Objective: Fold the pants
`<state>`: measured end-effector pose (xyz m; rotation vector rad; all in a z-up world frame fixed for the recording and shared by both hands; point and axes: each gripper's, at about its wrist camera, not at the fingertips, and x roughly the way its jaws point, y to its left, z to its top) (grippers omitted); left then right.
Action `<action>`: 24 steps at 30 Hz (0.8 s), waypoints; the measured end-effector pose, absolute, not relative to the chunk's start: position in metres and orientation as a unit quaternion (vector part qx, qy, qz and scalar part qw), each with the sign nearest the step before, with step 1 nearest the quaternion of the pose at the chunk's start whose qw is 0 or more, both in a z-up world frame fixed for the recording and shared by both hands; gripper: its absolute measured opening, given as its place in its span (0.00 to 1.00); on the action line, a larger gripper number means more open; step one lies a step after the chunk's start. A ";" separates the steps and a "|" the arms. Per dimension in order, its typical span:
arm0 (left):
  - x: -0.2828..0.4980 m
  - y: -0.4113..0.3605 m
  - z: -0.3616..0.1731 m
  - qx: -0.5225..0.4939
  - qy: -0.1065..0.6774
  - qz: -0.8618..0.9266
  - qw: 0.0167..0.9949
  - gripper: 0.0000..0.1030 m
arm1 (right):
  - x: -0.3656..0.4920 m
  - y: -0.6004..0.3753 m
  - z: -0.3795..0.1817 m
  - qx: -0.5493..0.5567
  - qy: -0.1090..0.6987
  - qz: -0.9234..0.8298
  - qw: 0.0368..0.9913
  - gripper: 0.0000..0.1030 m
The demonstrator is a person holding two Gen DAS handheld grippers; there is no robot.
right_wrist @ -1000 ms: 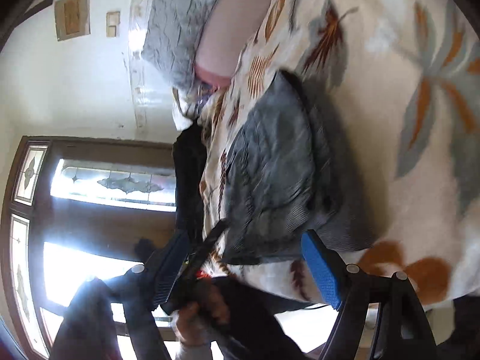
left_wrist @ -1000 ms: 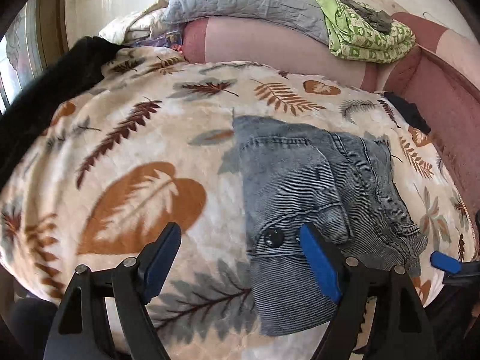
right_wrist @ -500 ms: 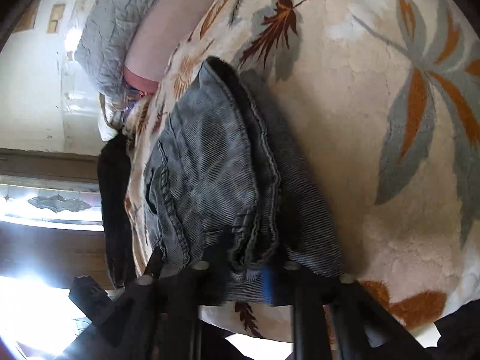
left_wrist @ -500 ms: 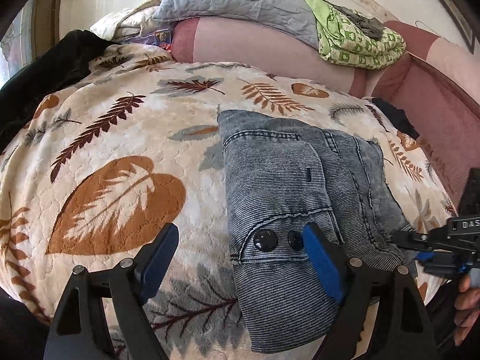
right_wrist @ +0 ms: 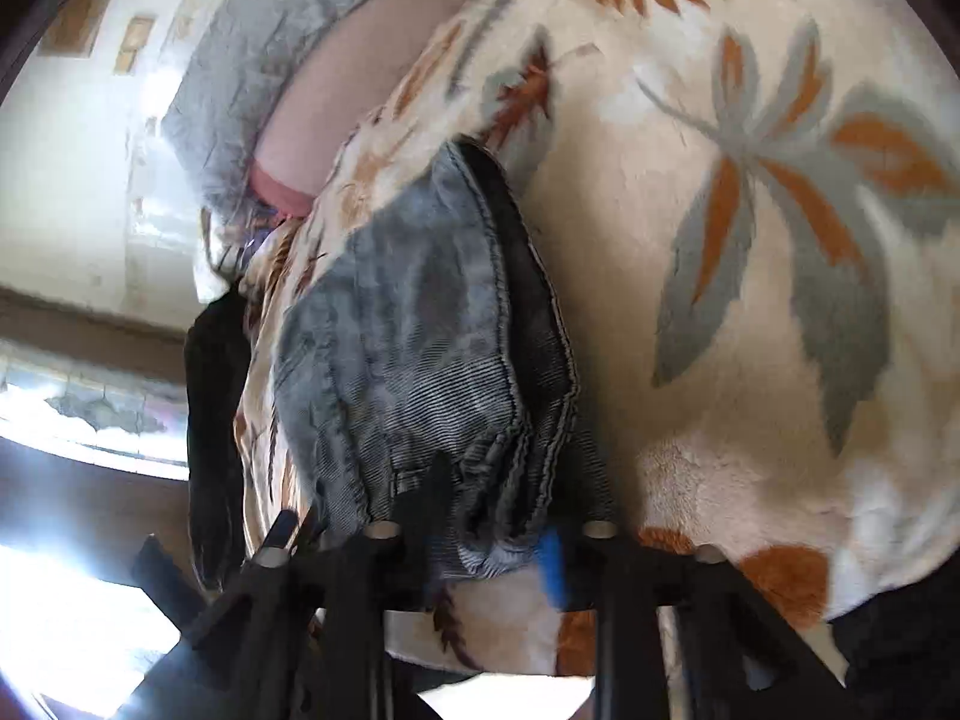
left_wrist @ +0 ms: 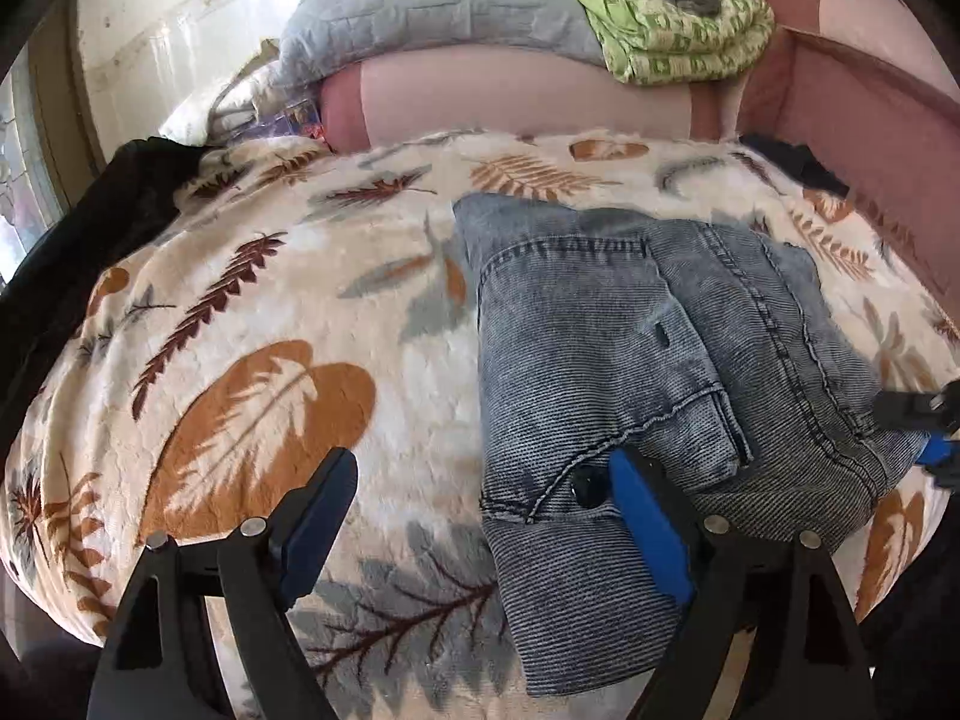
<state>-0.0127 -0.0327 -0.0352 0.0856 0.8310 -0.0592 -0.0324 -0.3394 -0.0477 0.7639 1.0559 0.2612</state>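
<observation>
Since the earlier frame, my right fingers point(right_wrist: 498, 516) have closed on the jeans point(left_wrist: 630, 360). Left fingers point(left_wrist: 480, 516) gape wide above the blanket point(left_wrist: 252, 324).

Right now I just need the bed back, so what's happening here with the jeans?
A person with a claw in each hand is folding grey-blue jeans on the leaf-print blanket. The right claw is shut on the bunched edge of the jeans. The left claw is open, one finger over the buttoned waistband. The jeans are partly folded.
</observation>
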 end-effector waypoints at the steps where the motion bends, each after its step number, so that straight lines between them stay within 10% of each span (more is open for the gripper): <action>1: -0.010 -0.032 -0.035 0.038 0.408 -0.030 0.912 0.85 | -0.037 -0.344 -0.037 0.335 0.482 0.109 0.802 0.49; 7: -0.013 -0.030 -0.036 0.032 0.402 -0.027 0.915 0.85 | -0.043 -0.333 0.017 0.356 0.416 0.196 0.813 0.55; 13: -0.031 -0.013 0.003 -0.052 0.362 -0.055 0.929 0.85 | -0.014 -0.323 -0.075 0.392 0.508 0.200 0.741 0.42; 24: -0.016 -0.035 -0.035 -0.006 0.426 -0.080 0.901 0.85 | 0.057 -0.287 0.022 0.316 0.477 0.244 0.783 0.57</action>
